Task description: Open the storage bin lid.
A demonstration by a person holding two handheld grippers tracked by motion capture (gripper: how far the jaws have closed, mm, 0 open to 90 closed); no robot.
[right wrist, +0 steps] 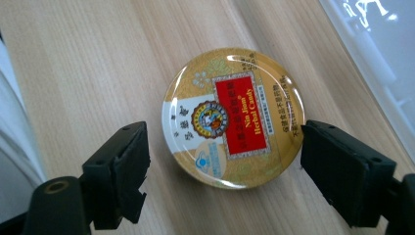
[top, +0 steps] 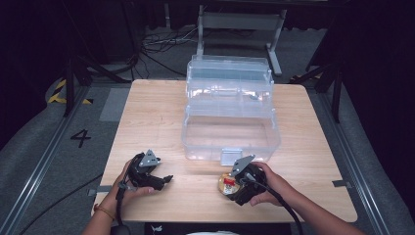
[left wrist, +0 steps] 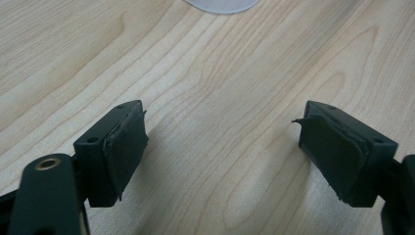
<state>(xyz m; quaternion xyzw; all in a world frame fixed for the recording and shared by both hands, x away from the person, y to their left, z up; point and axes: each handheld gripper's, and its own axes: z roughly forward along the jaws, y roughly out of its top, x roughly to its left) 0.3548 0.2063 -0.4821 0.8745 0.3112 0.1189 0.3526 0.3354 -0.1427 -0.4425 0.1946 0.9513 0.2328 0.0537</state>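
a round gold candy tin (right wrist: 233, 117) lies on the wooden table (top: 156, 117), lower centre of the high view, between the right gripper (right wrist: 225, 161)'s parted jaws, not yet gripped; the left gripper (left wrist: 220, 147) gapes empty; the clear box (top: 230, 132) stands open, seemingly awaiting it

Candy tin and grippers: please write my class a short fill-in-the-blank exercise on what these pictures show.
1. The round candy tin lies between the jaws of the ____ gripper.
2. The left gripper has its jaws ____ over bare wood.
3. The clear plastic box on the table stands with its lid ____.

Missing words: right; open; open
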